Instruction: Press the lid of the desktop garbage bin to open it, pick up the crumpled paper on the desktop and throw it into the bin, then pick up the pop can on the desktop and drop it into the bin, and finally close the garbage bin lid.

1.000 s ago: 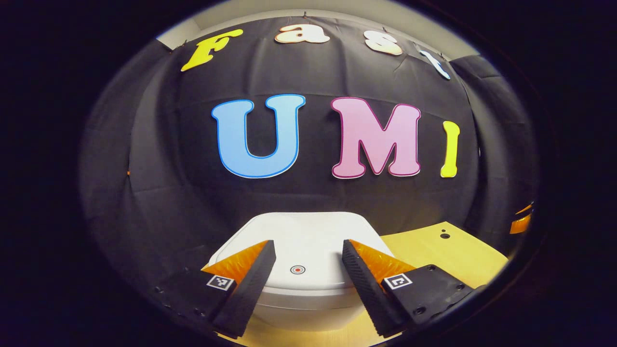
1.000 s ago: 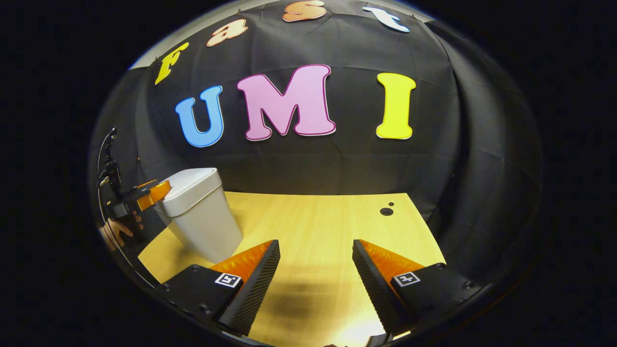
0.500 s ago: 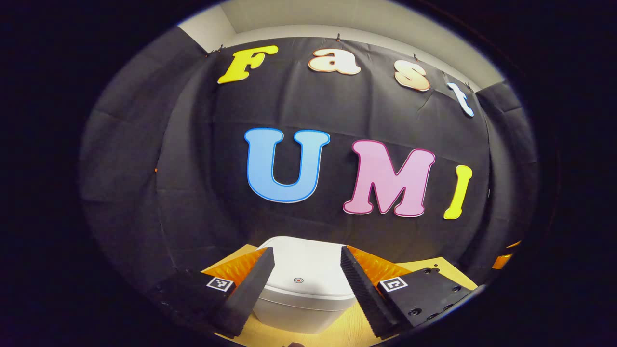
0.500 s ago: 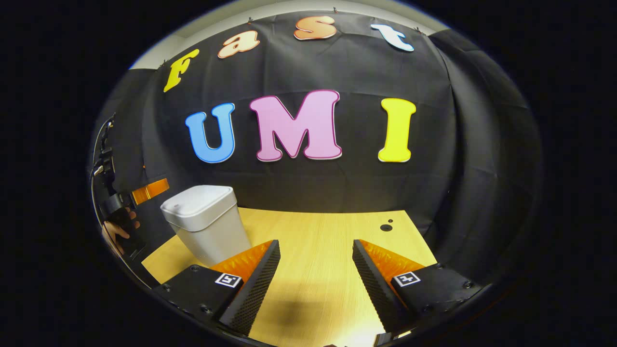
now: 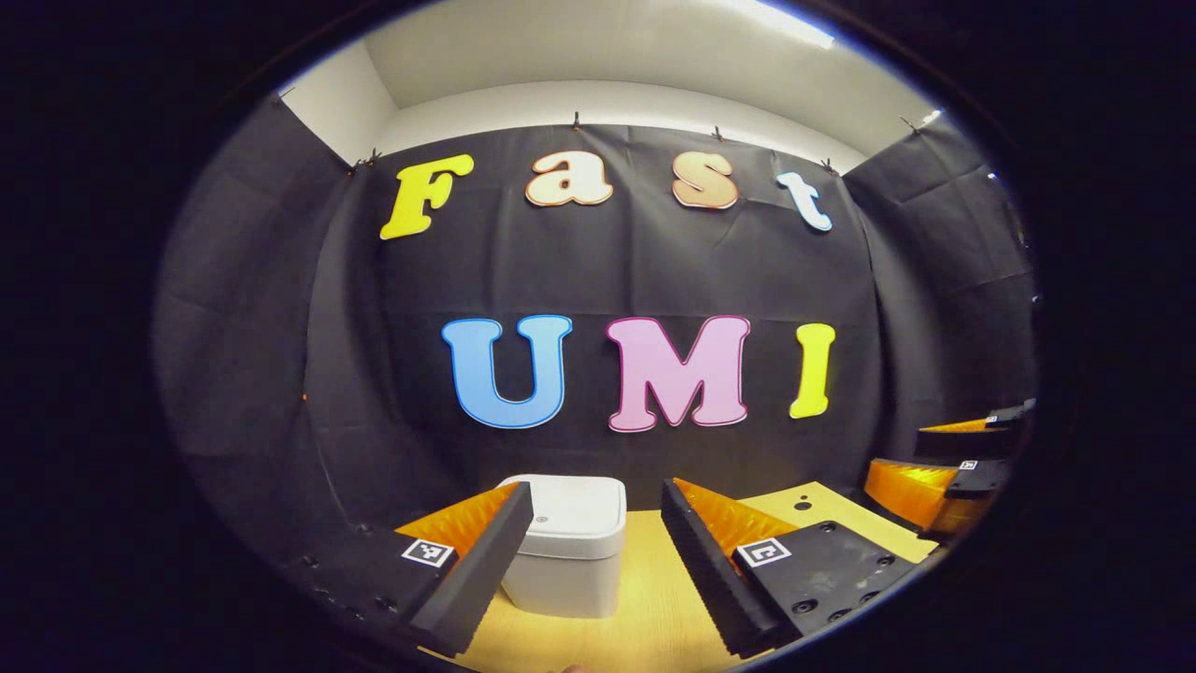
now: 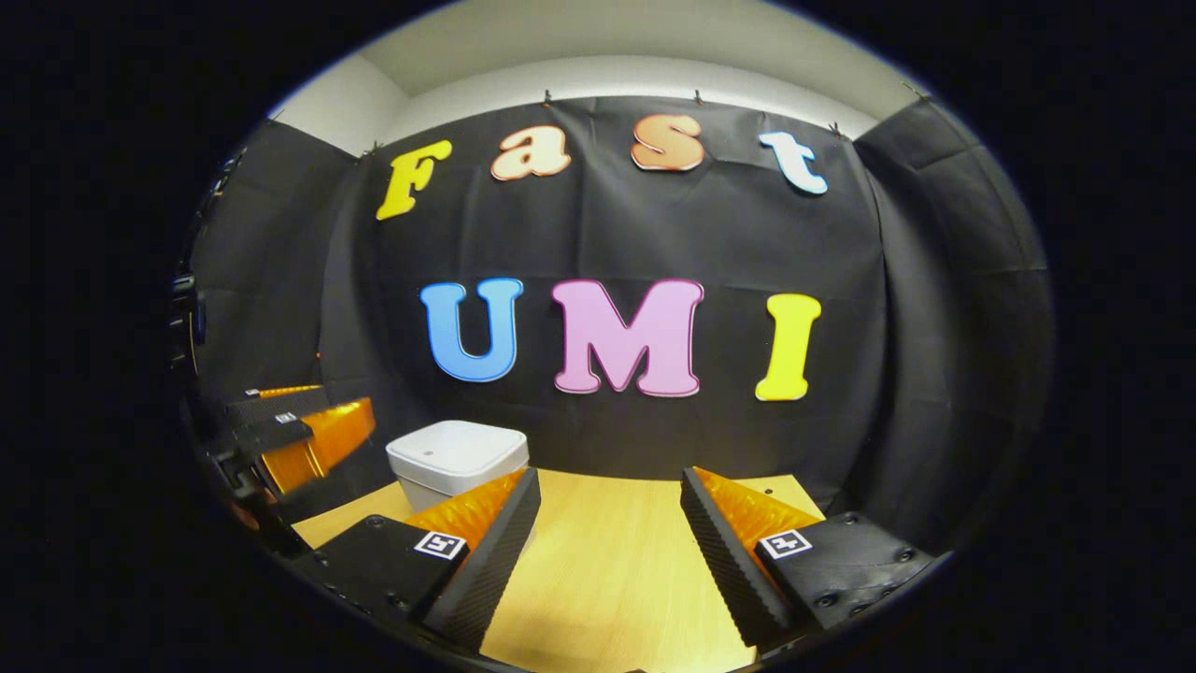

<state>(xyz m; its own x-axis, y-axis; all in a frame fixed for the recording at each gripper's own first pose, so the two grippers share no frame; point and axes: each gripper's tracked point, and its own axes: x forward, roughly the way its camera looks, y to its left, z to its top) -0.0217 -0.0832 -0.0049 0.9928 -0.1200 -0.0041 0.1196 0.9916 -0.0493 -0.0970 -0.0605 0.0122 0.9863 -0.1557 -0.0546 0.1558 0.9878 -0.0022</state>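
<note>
Seemingly we are finished: the bin (image 5: 568,545) stands lid-down on the far left of the desk (image 6: 617,551), with the left gripper (image 5: 592,561) and right gripper (image 6: 607,561) both jaws-apart, empty.

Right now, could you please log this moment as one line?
bin: lid shut | left gripper: open | right gripper: open | table

Both views are sharp at the centre, with strong fisheye bending toward the edges. Light falls from the ceiling strip lamp (image 5: 790,23) above the black cloth, leaving the counter (image 6: 607,561) warmly lit and the cloth dim.
</note>
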